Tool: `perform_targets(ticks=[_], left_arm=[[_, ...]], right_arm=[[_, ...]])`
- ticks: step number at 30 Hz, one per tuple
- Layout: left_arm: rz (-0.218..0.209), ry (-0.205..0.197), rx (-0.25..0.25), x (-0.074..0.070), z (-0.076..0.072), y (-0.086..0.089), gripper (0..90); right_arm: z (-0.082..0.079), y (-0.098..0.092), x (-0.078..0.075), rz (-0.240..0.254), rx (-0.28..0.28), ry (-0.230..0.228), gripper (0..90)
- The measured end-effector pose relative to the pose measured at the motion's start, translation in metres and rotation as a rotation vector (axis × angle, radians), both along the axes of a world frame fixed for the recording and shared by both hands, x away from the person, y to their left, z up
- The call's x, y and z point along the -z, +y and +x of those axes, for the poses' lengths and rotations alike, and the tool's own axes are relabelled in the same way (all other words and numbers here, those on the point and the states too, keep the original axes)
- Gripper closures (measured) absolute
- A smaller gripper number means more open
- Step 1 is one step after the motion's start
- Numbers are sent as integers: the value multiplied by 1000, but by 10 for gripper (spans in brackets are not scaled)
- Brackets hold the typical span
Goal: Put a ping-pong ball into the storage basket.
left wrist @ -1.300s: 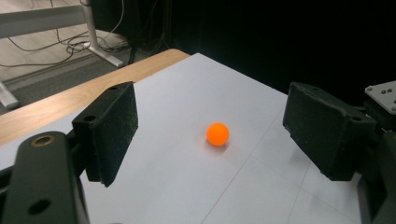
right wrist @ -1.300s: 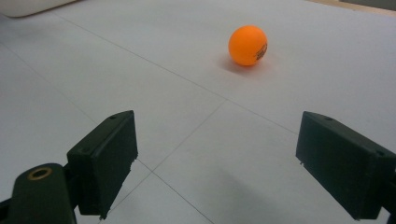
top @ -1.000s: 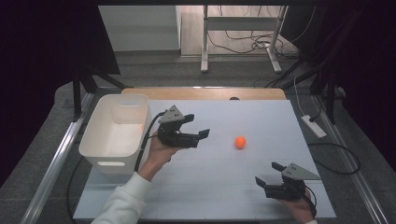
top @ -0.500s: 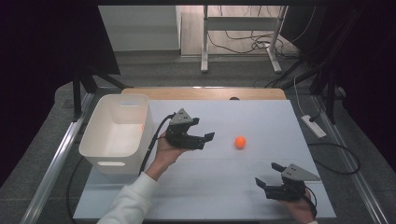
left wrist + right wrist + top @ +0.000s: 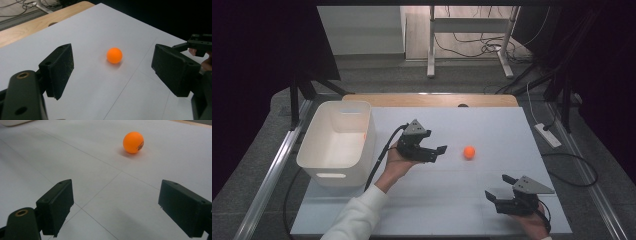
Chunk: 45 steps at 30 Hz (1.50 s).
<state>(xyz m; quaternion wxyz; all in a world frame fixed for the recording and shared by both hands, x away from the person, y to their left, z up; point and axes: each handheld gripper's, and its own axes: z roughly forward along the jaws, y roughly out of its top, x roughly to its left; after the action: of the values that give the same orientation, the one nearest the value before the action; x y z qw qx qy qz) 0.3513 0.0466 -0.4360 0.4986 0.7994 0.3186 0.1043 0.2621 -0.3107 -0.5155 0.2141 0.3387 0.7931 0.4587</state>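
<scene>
High view sits above the person's edge of the table point(image 5: 492, 125), pitched forward and down; takes in the whole white top, the floor beyond, forearms entering from the bottom. Left gripper view rides low on the left gripper point(image 5: 434, 151), close to the surface, looking along its jaws toward the orange ball point(image 5: 114, 55), with the right gripper point(image 5: 200, 45) at its right edge. Right gripper view rides on the right gripper near the table's front corner, also low, aimed up-table at the same ball. All three share the ball and the surrounding table patch.
</scene>
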Motion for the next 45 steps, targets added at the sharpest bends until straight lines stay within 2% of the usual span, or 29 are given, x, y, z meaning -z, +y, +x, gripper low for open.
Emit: perform_targets(ticks=[12, 25, 45], left_arm=[[18, 16, 28, 10, 6, -13, 189], [40, 22, 33, 17, 12, -25, 189], [47, 33, 31, 19, 24, -46, 190]], right_arm=[[-1, 0, 0, 3, 0, 2, 128], [-1, 0, 0, 5, 3, 1, 128], [0, -1, 0, 7, 3, 4, 129]])
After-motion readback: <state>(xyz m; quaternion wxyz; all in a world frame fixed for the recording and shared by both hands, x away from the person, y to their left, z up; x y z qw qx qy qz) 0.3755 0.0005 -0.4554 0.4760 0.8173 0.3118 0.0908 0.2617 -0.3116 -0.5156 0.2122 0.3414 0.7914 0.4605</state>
